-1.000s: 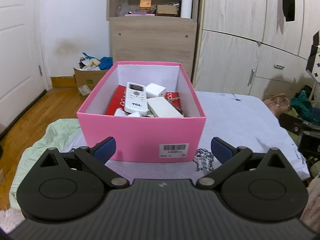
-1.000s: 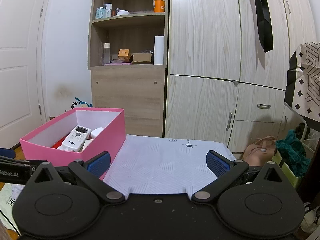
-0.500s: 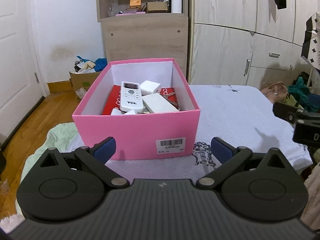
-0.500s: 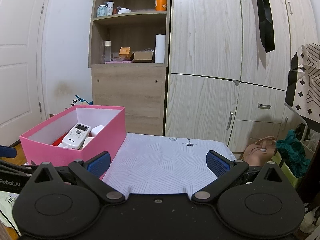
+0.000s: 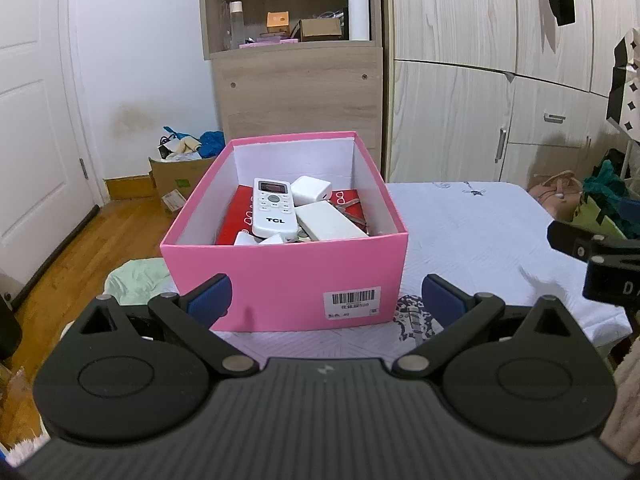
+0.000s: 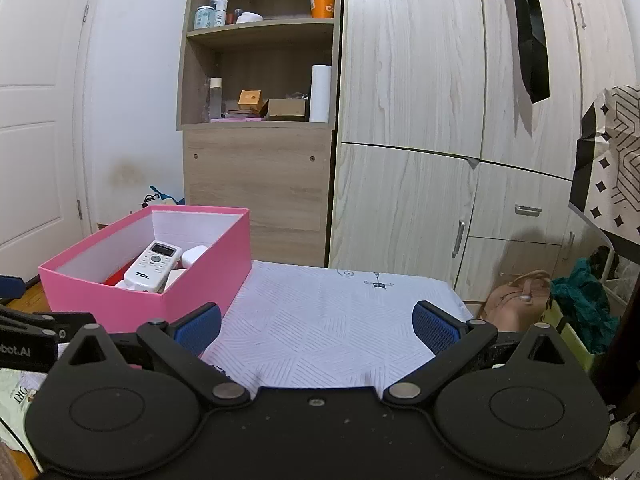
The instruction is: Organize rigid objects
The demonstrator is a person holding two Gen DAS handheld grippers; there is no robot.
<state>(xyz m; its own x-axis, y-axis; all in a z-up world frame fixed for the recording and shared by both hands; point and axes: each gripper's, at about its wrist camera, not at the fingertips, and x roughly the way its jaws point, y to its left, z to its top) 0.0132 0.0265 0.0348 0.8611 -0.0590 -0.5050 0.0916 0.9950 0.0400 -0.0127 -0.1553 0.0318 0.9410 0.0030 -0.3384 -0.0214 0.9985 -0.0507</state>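
A pink box (image 5: 288,280) (image 6: 132,300) stands on the white patterned bedsheet (image 5: 472,232) (image 6: 328,320). Inside lie a white TCL remote (image 5: 272,208) (image 6: 154,266), a white charger block (image 5: 311,191), a white power bank (image 5: 330,222) and a red flat item (image 5: 236,216). My left gripper (image 5: 325,296) is open just in front of the box, holding nothing. Over the bare sheet to the right of the box, my right gripper (image 6: 317,326) is open and holds nothing. It also shows at the right edge of the left wrist view.
A wooden shelf unit (image 6: 260,120) and a wardrobe (image 6: 440,140) stand behind the bed. A cardboard box of clutter (image 5: 176,172) sits on the wooden floor at left, near a white door (image 5: 36,120). A tan bag (image 6: 516,292) and green cloth (image 6: 580,300) lie at right.
The left wrist view has drawn back and lifted slightly, so the pink box looks smaller and further away. The right gripper has barely moved. Both stay open.
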